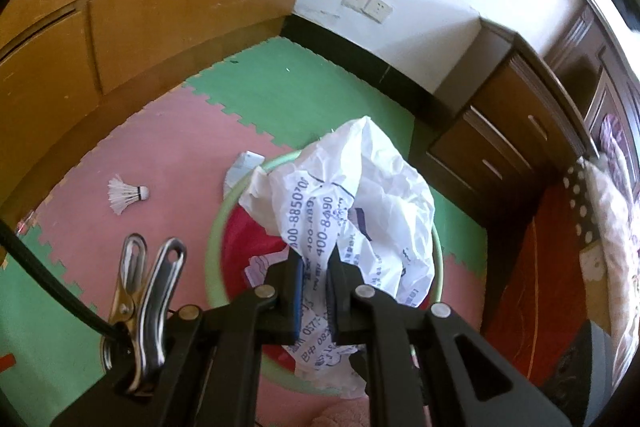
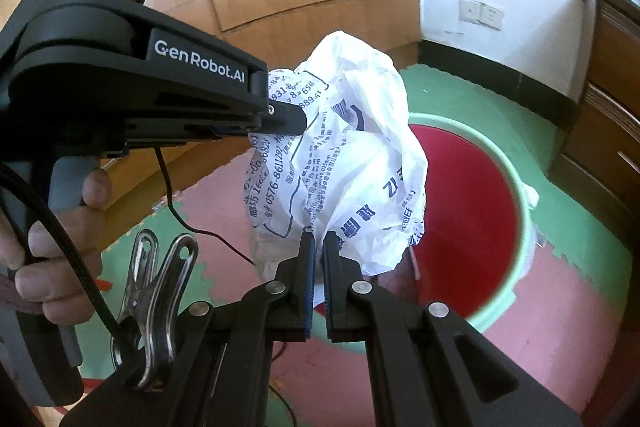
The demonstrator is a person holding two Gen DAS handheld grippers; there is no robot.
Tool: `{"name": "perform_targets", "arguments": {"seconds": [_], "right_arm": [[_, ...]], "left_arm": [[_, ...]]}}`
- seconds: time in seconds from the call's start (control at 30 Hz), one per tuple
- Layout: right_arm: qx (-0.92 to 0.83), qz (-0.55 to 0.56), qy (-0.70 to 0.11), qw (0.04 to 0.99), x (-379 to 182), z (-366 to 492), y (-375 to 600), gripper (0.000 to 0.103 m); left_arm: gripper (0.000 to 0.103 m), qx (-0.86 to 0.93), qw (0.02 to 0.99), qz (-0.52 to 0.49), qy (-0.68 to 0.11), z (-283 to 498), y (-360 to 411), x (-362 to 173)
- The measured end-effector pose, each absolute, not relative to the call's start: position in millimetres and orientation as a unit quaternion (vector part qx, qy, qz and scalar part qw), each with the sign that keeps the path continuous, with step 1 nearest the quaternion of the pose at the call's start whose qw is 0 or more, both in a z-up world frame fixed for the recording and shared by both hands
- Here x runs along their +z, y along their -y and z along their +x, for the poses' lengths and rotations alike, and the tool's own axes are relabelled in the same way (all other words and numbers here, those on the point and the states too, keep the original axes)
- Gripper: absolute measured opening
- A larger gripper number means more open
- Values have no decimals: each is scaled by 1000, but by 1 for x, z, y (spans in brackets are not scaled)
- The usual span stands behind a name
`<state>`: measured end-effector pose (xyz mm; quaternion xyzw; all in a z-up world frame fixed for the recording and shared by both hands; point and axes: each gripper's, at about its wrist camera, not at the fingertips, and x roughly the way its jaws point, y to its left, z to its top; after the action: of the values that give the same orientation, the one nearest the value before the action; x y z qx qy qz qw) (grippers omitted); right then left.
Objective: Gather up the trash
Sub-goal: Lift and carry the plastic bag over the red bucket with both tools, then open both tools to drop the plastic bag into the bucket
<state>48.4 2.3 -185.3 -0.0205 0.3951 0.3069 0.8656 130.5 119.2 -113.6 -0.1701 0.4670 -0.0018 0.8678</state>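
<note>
Left wrist view: left gripper [image 1: 318, 259] clamped shut on the white printed bag [image 1: 352, 195] — film pinched between the blue pads, the rest bunched up ahead of the fingertips and draped down below them. Hung right over the green bin [image 1: 214, 227], red liner showing inside at the left. Lay forward and above the fingers, its long axis running away from the camera toward the far rim. Off on the pink mat, well apart: a shuttlecock [image 1: 126, 194].

Right wrist view: right gripper [image 2: 319, 241] likewise closed on the bag [image 2: 352, 163], nipping a lower fold. Left gripper [image 2: 290, 121] came in from the left, biting the same bag higher up on its near side; a hand [image 2: 56, 227] wrapped round its handle. Bag stretched upright between the two grips, hanging beside the bin [image 2: 516, 183] — bin mouth lay to the right and below, partly behind the bag.

Judged from this: both grippers equally on the bag, so the next move probably hinged on spreading the two grips apart and carrying the bag rightward and down over the rim.
</note>
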Motion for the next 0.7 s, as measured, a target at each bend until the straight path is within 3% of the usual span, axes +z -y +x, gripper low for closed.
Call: {"name": "perform_targets", "arguments": {"seconds": [0.7], "right_arm": [[260,7,-443,858,-204,65,15,6]], "left_arm": [[11,-2,836,-147,-529,162,-95,-169]]}}
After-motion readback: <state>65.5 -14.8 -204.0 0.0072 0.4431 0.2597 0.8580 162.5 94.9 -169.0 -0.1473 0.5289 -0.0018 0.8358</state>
